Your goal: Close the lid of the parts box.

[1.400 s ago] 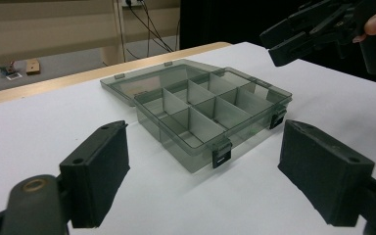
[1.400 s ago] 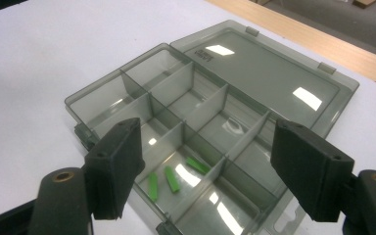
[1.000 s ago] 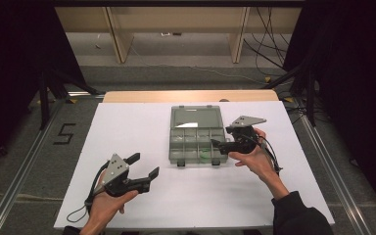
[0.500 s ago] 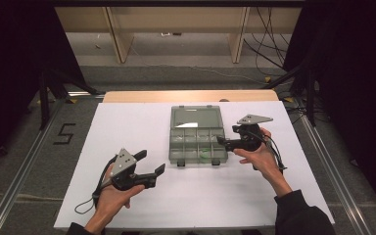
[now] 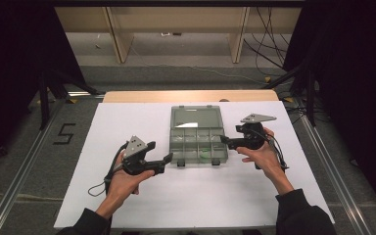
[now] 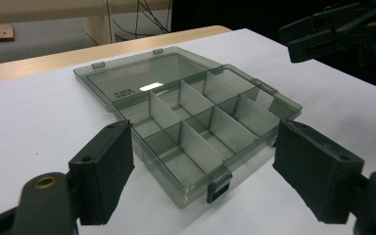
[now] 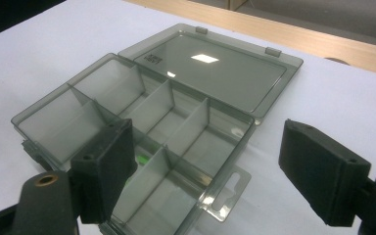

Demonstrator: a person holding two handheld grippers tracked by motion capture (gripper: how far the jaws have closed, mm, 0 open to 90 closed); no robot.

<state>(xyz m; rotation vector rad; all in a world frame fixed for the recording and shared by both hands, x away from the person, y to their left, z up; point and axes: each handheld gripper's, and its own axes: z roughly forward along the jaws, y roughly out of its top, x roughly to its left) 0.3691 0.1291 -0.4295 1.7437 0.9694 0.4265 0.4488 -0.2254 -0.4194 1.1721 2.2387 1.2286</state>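
Dark room, floor with rails, wooden bench behind. White table (image 5: 127, 205).
Clear grey box (image 5: 197, 139) mid-table, lid (image 5: 196, 117) flat open at far side. Thin plastic: likely light, stiff, slippery, may crack if squeezed hard. Best hold probably outer wall or front rim, not thin dividers.
Left gripper (image 5: 162, 161) near box's front left corner, jaws apart, empty.
Right gripper (image 5: 226, 141) just beside box's right wall, jaws apart, empty.
Small green thing (image 7: 143, 158) in one cell, too blurred to name.

The open box (image 5: 196, 142) lies mid-table (image 5: 127, 122), its lid (image 5: 196, 117) flat behind the compartments. The left gripper (image 5: 164, 159) sits just left of its near corner; the right gripper (image 5: 225, 142) at its right edge.
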